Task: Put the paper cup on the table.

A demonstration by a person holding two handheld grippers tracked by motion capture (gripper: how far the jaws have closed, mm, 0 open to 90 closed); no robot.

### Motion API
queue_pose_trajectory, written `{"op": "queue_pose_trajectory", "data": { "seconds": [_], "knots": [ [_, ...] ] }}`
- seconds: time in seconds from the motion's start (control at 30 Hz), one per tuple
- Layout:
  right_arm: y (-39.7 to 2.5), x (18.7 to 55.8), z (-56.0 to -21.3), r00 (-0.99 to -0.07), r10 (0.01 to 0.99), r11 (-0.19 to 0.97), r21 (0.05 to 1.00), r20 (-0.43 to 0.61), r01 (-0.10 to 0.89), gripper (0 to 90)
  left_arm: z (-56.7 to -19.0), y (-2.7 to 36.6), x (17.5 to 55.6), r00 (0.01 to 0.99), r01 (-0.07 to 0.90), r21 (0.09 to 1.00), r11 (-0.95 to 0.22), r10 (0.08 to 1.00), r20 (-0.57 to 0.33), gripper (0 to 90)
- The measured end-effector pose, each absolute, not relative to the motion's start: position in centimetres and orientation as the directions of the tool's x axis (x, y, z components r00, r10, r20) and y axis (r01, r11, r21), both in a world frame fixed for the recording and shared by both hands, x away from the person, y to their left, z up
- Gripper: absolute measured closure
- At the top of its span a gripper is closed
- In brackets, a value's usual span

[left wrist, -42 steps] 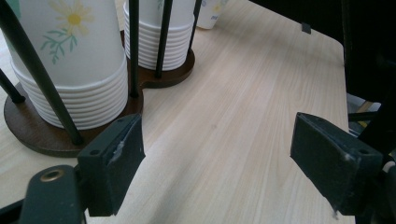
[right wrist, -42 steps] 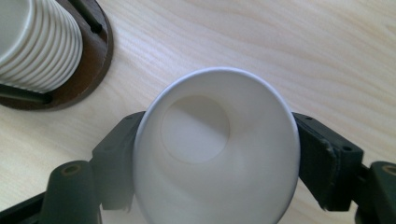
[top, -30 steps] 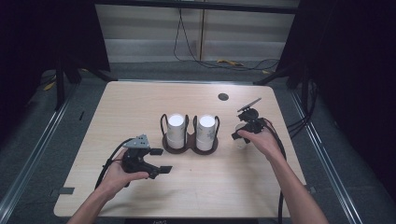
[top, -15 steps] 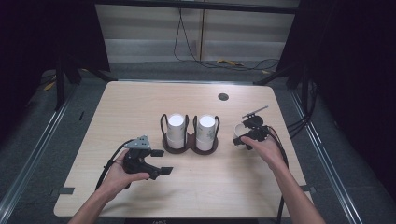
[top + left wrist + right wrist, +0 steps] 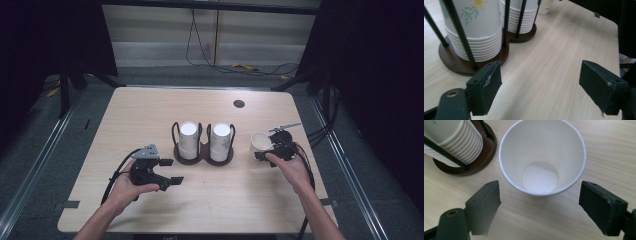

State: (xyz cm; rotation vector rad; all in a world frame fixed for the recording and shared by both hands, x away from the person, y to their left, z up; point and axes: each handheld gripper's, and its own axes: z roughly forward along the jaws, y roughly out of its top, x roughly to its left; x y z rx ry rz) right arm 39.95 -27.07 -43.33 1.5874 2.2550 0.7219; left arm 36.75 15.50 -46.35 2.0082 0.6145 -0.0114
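Note:
A dark wooden cup holder [image 5: 202, 156] with black wire posts stands mid-table and carries two stacks of white paper cups [image 5: 188, 136] [image 5: 220, 137]. A single white paper cup [image 5: 259, 140] stands upright, mouth up, just right of the holder. My right gripper [image 5: 267, 148] is open right behind that cup; in the right gripper view the empty cup [image 5: 541, 157] sits just ahead of the spread jaws of the gripper [image 5: 543, 195], not touching them. My left gripper [image 5: 171, 171] is open near the front left, pointing at the holder base [image 5: 454, 67] and the flowered cup stack [image 5: 474, 30].
The light wooden table [image 5: 150, 115] has a small round dark grommet [image 5: 239, 104] near its far edge. Cables trail from both grippers toward the table's sides. Bare wood lies between the left gripper and the holder. Dark floor and rails surround the table.
My right gripper has come nearer and lower, and a single white cup now stands on the table in front of it. The left gripper has stayed put.

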Motion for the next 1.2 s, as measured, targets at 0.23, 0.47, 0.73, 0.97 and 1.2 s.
{"op": "queue_pose_trajectory", "data": {
  "seconds": [0.23, 0.47, 0.73, 0.97, 1.2],
  "knots": [
    [-27.6, 37.5, -43.0, -0.358, 0.932, 0.244, 0.615, 0.066, 0.75, 17.2, -46.5, 15.7, 36.5, 0.862, 0.442, 0.802, -0.402, 0.436, -0.257, 18.9],
    [-27.2, 34.8, -44.1, -0.379, 0.922, 0.239, 0.663, 0.074, 0.71, 19.2, -47.1, 15.9, 35.9, 0.86, 0.453, 0.788, -0.416, 0.437, -0.263, 20.1],
    [-25.8, 31.9, -43.7, -0.423, 0.903, 0.246, 0.719, 0.073, 0.649, 20.8, -48.1, 16.4, 35.6, 0.845, 0.477, 0.772, -0.42, 0.461, -0.271, 20.0],
    [-24.4, 29.9, -45.0, -0.427, 0.9, 0.24, 0.723, 0.084, 0.647, 22.1, -48.4, 17.1, 34.8, 0.827, 0.483, 0.783, -0.391, 0.498, -0.261, 21.3],
    [-23.4, 28.1, -46.5, -0.44, 0.892, 0.226, 0.74, 0.104, 0.634, 20.9, -49.8, 17.9, 34.8, 0.776, 0.531, 0.771, -0.353, 0.567, -0.274, 18.7]
  ]
}}
